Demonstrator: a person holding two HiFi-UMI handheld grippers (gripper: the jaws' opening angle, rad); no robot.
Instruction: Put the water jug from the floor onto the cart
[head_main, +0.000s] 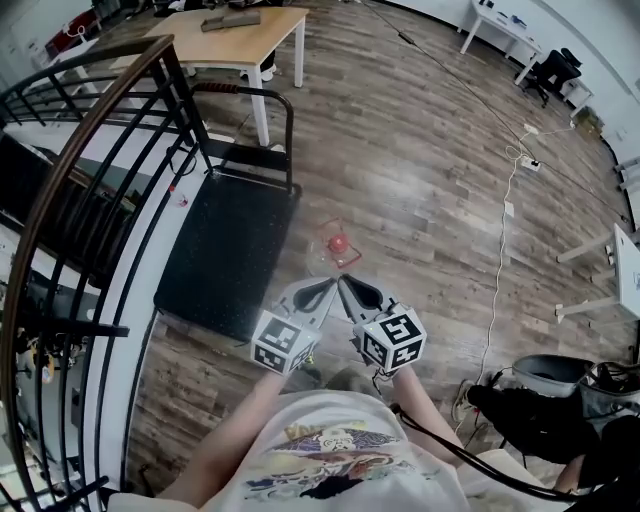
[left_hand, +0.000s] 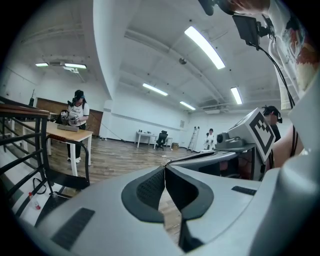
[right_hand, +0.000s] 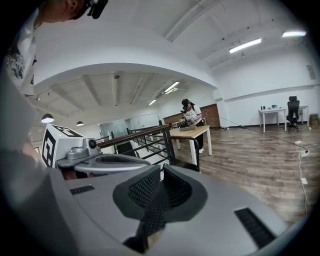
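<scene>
The water jug (head_main: 338, 243), clear with a red cap, stands on the wooden floor just right of the cart (head_main: 225, 250), a black flat platform with a black push handle (head_main: 262, 92). My left gripper (head_main: 326, 286) and right gripper (head_main: 349, 285) are held side by side close in front of the person, tips almost touching, just short of the jug. Both are shut with nothing between the pads, as the left gripper view (left_hand: 165, 172) and the right gripper view (right_hand: 161, 176) show. The jug is hidden in both gripper views.
A black stair railing (head_main: 60, 170) runs along the left of the cart. A wooden table (head_main: 235, 35) stands behind the cart, with a person (left_hand: 77, 112) at it. A white cable (head_main: 497, 270) crosses the floor at right; bags (head_main: 545, 400) lie near the person's feet.
</scene>
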